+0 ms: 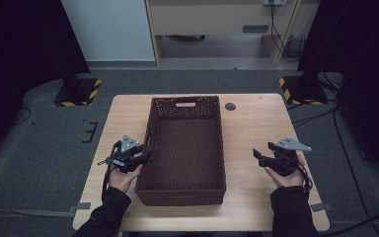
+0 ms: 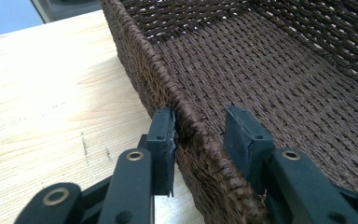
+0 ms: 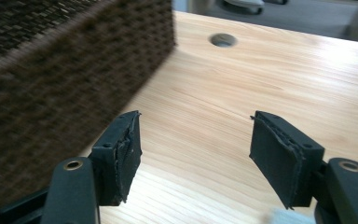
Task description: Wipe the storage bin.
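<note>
Straddling the left rim of the basket [image 2: 200,135], the left tool [image 2: 198,140] has one jaw outside against the weave and the other inside, a little clear of the wall, so it sits narrow about the rim without a firm pinch. That brown woven basket stands in the middle of the desk [image 1: 256,123], long side running away from the person. Right of it, apart from its wall, the right tool [image 3: 196,149] hangs over bare wood, jaws wide and holding nothing.
</note>
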Available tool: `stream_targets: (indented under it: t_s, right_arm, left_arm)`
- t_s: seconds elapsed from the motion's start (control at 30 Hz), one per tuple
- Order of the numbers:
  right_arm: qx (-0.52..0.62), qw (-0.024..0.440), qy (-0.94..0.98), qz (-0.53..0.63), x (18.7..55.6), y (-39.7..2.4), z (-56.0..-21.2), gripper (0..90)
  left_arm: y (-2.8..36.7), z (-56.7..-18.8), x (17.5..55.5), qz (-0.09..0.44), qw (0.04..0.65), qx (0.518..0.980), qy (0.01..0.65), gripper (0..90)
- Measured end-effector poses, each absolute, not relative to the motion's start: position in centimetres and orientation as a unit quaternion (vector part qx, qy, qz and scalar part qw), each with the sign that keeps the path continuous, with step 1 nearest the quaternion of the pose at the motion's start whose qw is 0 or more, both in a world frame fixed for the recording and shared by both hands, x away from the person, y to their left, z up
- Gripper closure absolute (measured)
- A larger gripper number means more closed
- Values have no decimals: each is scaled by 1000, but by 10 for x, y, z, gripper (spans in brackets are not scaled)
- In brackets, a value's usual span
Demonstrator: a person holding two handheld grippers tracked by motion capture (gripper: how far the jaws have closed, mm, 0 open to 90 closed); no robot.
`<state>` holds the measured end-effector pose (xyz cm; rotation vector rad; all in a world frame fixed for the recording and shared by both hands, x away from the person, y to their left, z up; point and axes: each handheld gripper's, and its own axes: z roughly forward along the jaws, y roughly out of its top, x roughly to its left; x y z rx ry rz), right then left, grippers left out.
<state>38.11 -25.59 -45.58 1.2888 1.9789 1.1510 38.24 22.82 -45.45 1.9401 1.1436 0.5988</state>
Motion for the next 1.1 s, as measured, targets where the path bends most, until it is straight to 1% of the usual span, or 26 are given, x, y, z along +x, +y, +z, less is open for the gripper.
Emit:
stream_targets:
  t_s: [0.2,0.37,0.57,0.7,0.87,1.1]
  right_arm:
    - [499,286,718,392,371,-282,-463,357]
    - [515,293,712,375,361,-300,-471,375]
    - [536,288,707,361,351,-316,-485,388]
    - [547,271,714,344,348,-321,-496,401]
    - [551,254,723,331,349,-325,-503,477]
    - [556,219,740,310,352,-327,-511,633]
  left_arm:
    - [228,-455,383,235,394,765,451,624]
    - [229,-455,383,234,394,766,451,623]
    - [229,-455,383,233,397,764,452,621]
    - [229,-455,383,232,397,764,452,621]
    - [229,-455,383,231,398,763,453,621]
    - [230,-455,385,228,395,766,452,622]
